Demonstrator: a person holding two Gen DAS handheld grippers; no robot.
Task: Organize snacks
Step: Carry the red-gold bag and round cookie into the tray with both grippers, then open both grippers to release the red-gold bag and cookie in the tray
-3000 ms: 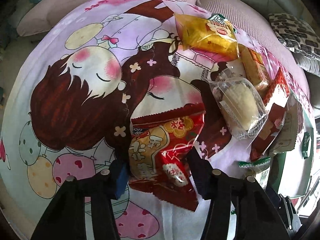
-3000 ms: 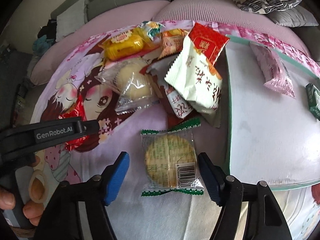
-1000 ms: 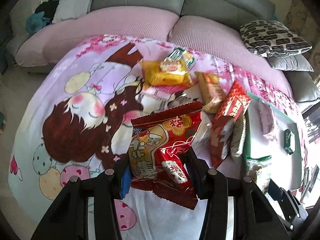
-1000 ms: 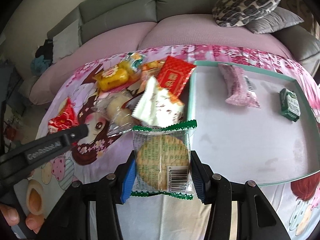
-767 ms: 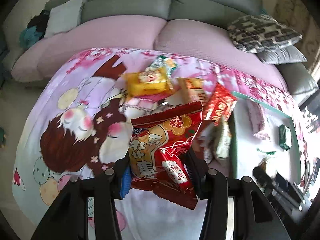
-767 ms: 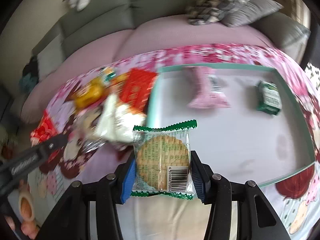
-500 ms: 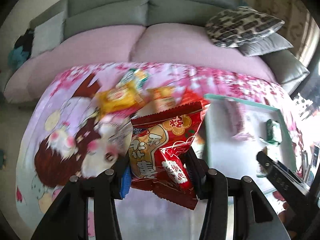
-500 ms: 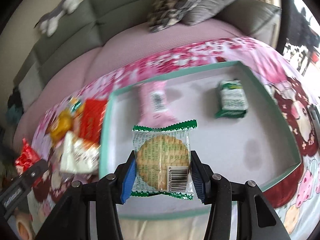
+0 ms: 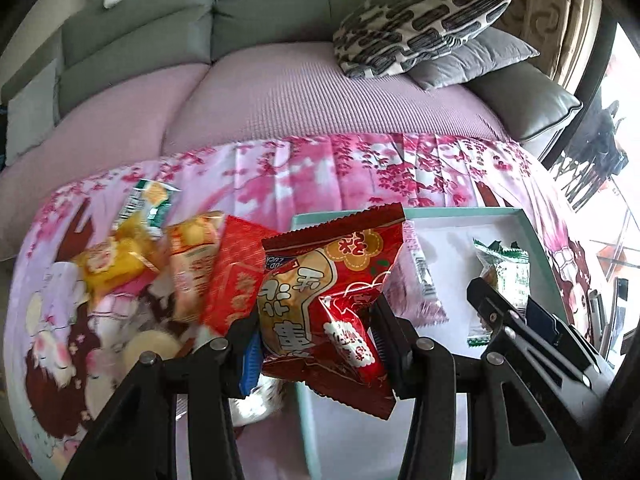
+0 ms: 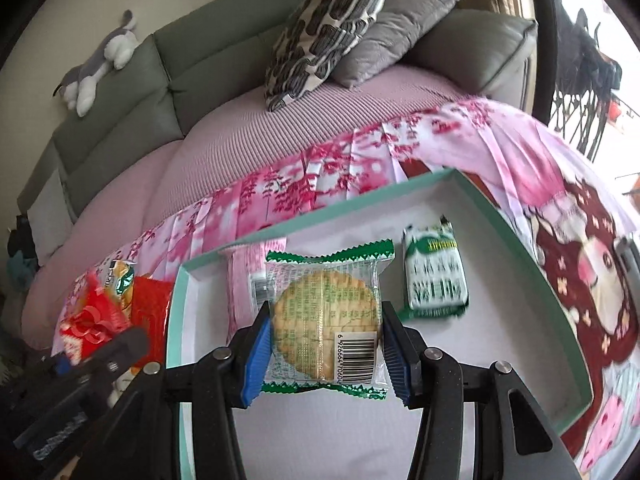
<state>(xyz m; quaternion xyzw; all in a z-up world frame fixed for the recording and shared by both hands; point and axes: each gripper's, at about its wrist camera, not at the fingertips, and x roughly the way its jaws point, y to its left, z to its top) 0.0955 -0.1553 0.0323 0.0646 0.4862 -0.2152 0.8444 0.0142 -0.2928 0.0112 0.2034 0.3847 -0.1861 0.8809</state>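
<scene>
Both cameras ride on my tongs, looking forward and steeply down along the fingers, close above the table. My left view faces the snack pile and the teal tray [image 9: 298,224]; my right view sits over that tray [image 10: 520,236]. Both share the tray, patterned cushion [image 9: 416,28] and sofa.

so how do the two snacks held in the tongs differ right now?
The red packet in the left tongs is opaque foil, puffy and crumpled; the cracker packet in the right tongs is clear with green ends, flat, with a round cracker showing. The red packet is larger and overhangs its pads more. The cracker packet hangs over the tray; the red one at the tray's edge. Both are clamped by their sides.
</scene>
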